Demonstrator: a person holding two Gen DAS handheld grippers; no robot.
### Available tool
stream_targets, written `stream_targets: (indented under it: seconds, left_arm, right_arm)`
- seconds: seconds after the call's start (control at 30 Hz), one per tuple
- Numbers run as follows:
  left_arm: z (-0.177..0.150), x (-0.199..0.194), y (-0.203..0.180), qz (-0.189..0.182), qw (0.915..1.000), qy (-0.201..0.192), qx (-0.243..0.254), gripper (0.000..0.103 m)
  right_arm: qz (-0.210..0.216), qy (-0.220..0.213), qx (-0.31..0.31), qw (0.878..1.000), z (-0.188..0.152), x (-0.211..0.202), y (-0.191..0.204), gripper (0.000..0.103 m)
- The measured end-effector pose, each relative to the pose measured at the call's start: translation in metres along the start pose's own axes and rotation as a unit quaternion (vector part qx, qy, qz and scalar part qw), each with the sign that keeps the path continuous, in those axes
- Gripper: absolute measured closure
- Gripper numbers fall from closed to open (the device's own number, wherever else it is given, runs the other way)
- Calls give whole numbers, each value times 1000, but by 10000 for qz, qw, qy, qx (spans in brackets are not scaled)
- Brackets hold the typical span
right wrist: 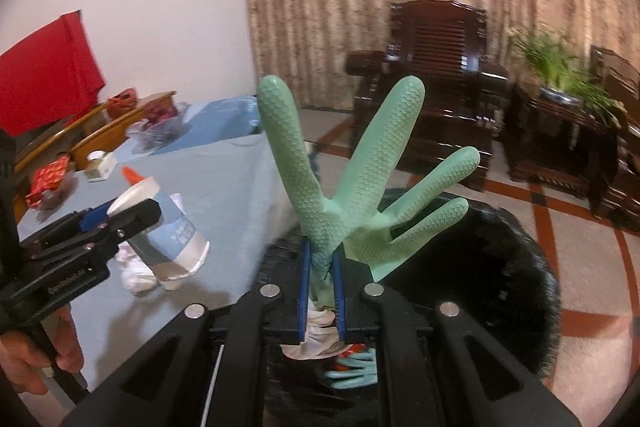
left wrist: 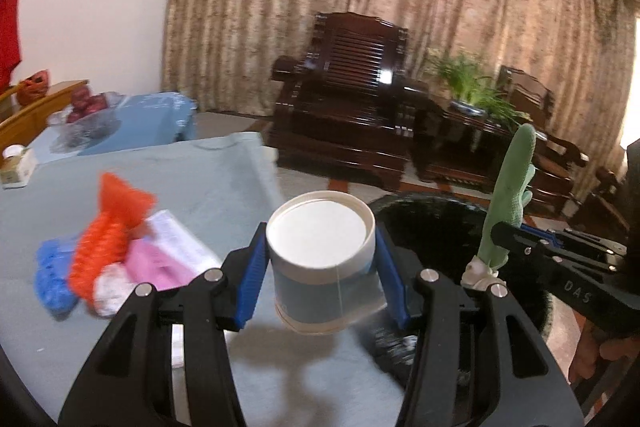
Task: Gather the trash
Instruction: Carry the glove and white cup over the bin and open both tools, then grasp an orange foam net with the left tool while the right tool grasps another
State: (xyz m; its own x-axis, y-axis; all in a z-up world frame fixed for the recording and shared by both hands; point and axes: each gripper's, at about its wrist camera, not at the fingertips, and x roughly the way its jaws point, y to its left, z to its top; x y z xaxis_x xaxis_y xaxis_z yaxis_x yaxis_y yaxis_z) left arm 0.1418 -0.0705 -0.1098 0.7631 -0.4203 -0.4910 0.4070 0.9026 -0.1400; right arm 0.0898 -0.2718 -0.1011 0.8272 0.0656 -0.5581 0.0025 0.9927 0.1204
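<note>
My left gripper [left wrist: 320,263] is shut on a white and blue paper cup [left wrist: 320,251], its blue pads pressing the cup's sides; the cup hangs over the table edge beside a black-lined trash bin [left wrist: 432,215]. From the right wrist, the same cup [right wrist: 172,239] shows tilted in the left gripper [right wrist: 132,217]. My right gripper [right wrist: 322,279] is shut on the cuff of a green rubber glove [right wrist: 360,187], whose fingers stand up over the bin [right wrist: 480,267]. That glove [left wrist: 508,195] also shows at the right of the left wrist view. An orange net [left wrist: 108,235] lies on the table.
The table has a light blue cloth [left wrist: 200,179]; by the net lie a blue item [left wrist: 52,275], a pink packet [left wrist: 156,259] and crumpled tissue [left wrist: 110,291]. A teal glove [right wrist: 352,371] lies in the bin. Dark wooden armchair [left wrist: 344,87] and potted plant [left wrist: 472,87] stand behind.
</note>
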Motion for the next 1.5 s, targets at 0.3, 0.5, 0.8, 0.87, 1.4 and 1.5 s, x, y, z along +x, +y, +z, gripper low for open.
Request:
stream_targets:
  seconds: [0.3, 0.5, 0.8, 0.87, 1.4, 1.5]
  left_arm:
    - [-5, 50, -54, -547, 9979, 241, 237, 53]
    - [-11, 74, -76, -834, 9948, 488, 334, 45]
    - [-11, 70, -63, -836, 9952, 462, 231, 22]
    - [-9, 66, -60, -759, 9960, 410, 246, 18]
    - [-7, -12, 43, 519, 9984, -36, -228, 9]
    - [-10, -30, 70, 836, 9959, -93, -331, 9]
  right_arm:
    - [-415, 265, 288, 9984, -19, 4, -49, 93]
    - [-618, 435, 466, 9961, -31, 7, -67, 86]
    - [-894, 282, 570, 9940, -34, -2, -75, 38]
    - [-949, 190, 581, 9936, -32, -5, -74, 27]
    - [-502, -193, 324, 9980, -8, 4, -12, 6]
    - [-262, -221, 190, 9992, -5, 10, 12, 6]
